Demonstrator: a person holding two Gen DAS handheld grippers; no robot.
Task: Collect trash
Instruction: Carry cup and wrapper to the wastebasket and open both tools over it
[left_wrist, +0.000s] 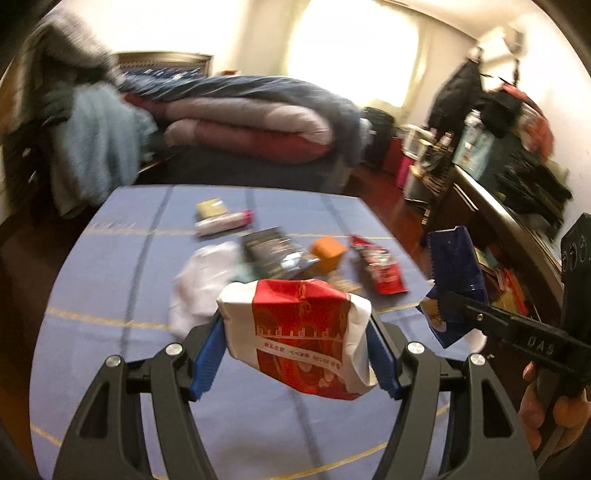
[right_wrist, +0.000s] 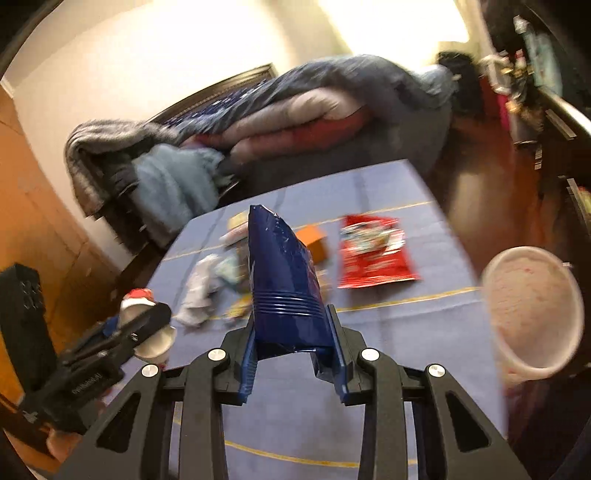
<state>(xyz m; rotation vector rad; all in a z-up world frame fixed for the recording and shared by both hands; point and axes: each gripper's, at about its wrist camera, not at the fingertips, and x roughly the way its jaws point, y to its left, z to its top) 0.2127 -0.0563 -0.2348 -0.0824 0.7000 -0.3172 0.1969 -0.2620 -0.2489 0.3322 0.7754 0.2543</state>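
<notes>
My left gripper (left_wrist: 295, 328) is shut on a red and white wrapper (left_wrist: 299, 332) and holds it above the blue tablecloth (left_wrist: 110, 295). My right gripper (right_wrist: 291, 328) is shut on a dark blue foil packet (right_wrist: 284, 280), which stands up between its fingers; it also shows in the left wrist view (left_wrist: 456, 266). On the cloth lie a red snack bag (right_wrist: 373, 251), an orange box (right_wrist: 314, 240), a white crumpled bag (left_wrist: 207, 280), a dark foil packet (left_wrist: 273, 251), a pink and white tube (left_wrist: 225, 221) and a yellow packet (left_wrist: 210, 206).
A white and pink bin (right_wrist: 532, 310) stands at the table's right edge. A bed with folded quilts (left_wrist: 251, 118) lies behind the table. A chair with clothes (left_wrist: 92, 147) stands at the back left. A cluttered dark dresser (left_wrist: 509, 192) runs along the right.
</notes>
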